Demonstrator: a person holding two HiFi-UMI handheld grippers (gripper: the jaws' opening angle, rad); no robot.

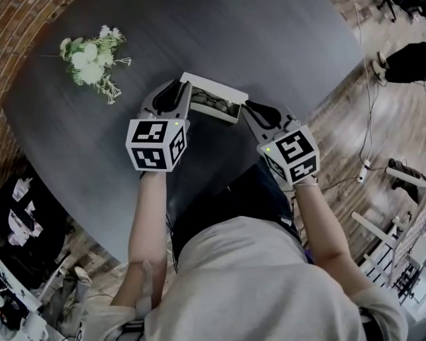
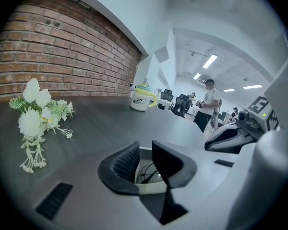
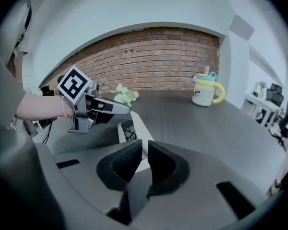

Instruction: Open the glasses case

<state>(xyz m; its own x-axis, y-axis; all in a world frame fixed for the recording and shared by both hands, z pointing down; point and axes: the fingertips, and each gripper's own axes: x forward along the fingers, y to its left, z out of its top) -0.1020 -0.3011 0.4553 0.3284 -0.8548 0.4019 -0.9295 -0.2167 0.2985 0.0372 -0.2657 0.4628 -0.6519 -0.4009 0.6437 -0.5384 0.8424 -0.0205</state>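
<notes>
A white glasses case [image 1: 211, 86] lies open on the dark table [image 1: 270, 41], with dark glasses [image 1: 216, 105] inside it. My left gripper [image 1: 187, 92] is at the case's left end. In the left gripper view its jaws [image 2: 145, 164] close on that end of the case [image 2: 151, 189], and the glasses [image 2: 148, 170] show between the pads. My right gripper [image 1: 247, 109] is at the right end. In the right gripper view its jaws [image 3: 145, 159] pinch a white edge of the case [image 3: 138, 128], and the left gripper [image 3: 110, 107] reaches in from the left.
White artificial flowers [image 1: 92, 62] lie on the table to the case's left. A white and yellow mug [image 3: 206, 90] stands at the far side. The table's round edge runs close to my body. A person [image 2: 209, 107] stands far off in the office.
</notes>
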